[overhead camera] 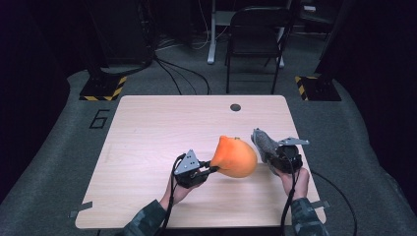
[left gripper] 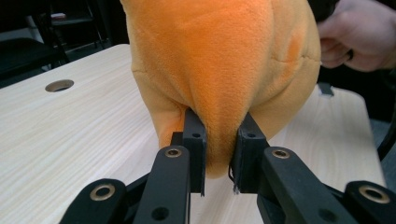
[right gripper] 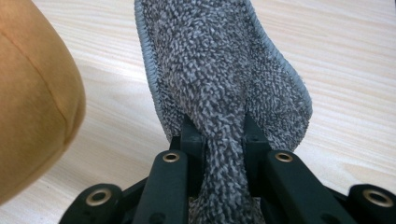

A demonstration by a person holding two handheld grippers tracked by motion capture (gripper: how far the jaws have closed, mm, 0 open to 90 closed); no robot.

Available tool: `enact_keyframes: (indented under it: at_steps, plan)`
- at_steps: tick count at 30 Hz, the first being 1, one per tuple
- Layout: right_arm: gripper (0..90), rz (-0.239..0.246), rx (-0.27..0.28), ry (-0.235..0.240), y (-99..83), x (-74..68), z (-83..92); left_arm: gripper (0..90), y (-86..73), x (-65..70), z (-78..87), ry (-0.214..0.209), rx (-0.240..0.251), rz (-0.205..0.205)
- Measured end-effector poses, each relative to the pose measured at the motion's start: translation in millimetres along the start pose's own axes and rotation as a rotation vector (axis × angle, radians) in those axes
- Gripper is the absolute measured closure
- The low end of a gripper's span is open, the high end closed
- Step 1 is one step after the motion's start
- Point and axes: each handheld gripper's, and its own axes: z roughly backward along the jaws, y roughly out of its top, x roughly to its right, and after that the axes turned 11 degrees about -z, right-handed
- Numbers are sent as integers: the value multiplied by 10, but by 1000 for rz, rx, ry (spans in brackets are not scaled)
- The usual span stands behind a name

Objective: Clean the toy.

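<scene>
Orange plush toy [overhead camera: 236, 157] is pinched at its edge by the left claw [overhead camera: 212, 169], held just above the bench [overhead camera: 147, 128] near its front middle. Grey cloth [overhead camera: 264, 142] is clamped in the right claw [overhead camera: 270, 156], just beside the plush.

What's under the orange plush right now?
Bare table lies under the orange plush, which the left gripper pinches. The plush's bulk hides whether its bottom touches the wood.
</scene>
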Motion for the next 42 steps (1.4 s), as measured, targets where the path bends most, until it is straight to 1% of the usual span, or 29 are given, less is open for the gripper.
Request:
enact_keyframes:
  at_steps: [1,3,4,5,6,7,8,10,12,13,16,17,18,19,20,21,22,24,25,27,30,34,35,36,37,38,39,41,42]
  plan:
    - [768,-1,1,-4,2,2,8,783,0,2,7,6,-3,5]
    - [768,0,4,-4,9,4,19,783,1,-5,9,8,-15,30]
    - [768,0,4,-4,9,4,19,783,1,-5,9,8,-15,30]
    - [769,0,11,-3,28,14,48,783,-2,-16,17,7,-13,71]
    - [769,-12,21,3,34,14,66,783,-6,-9,21,16,-11,88]
    - [769,-16,23,2,39,16,88,783,-10,-12,30,11,-18,106]
    - [769,-9,27,2,48,22,108,783,-14,-12,26,12,-13,122]
    - [769,-7,37,5,63,28,129,782,-16,-9,26,18,-19,125]
    - [770,-10,58,16,109,21,196,782,-41,3,5,24,-41,153]
    - [770,-12,62,20,116,1,220,782,-57,6,-4,18,-49,183]
    - [770,8,73,31,143,-89,274,781,-116,-20,-42,25,-69,227]
    - [769,15,78,40,152,-120,289,781,-138,-18,-55,18,-74,257]
    - [770,25,80,46,162,-156,303,781,-161,-29,-63,18,-81,261]
    - [769,31,83,55,170,-194,317,780,-177,-22,-75,18,-86,278]
    - [769,30,84,72,176,-237,332,780,-191,-20,-89,18,-95,285]
    - [769,30,84,72,176,-237,332,780,-191,-20,-89,18,-95,285]
    - [769,46,86,98,195,-339,362,779,-220,-15,-119,13,-105,305]
    - [769,49,86,134,207,-454,389,778,-247,-4,-147,3,-116,329]
    - [769,53,84,152,210,-521,398,778,-256,4,-161,7,-128,320]
    - [769,86,78,188,213,-657,413,777,-264,11,-174,11,-135,321]
    - [769,118,65,234,196,-864,409,775,-297,19,-201,21,-153,330]
    - [768,135,57,295,173,-1052,362,771,-331,3,-229,26,-163,336]
    - [768,135,57,295,173,-1052,362,770,-331,3,-229,26,-163,336]
    - [768,138,45,299,166,-1088,338,770,-338,3,-241,29,-168,332]
    - [767,138,23,312,139,-1123,258,770,-349,8,-254,30,-170,322]
    - [767,143,7,307,121,-1130,209,770,-350,13,-254,29,-179,312]
    - [766,144,-5,301,100,-1129,160,770,-346,22,-264,40,-175,296]
    - [766,141,-20,299,71,-1099,76,769,-335,32,-270,39,-180,277]
    - [767,132,-27,292,67,-1084,51,769,-333,30,-278,35,-179,279]
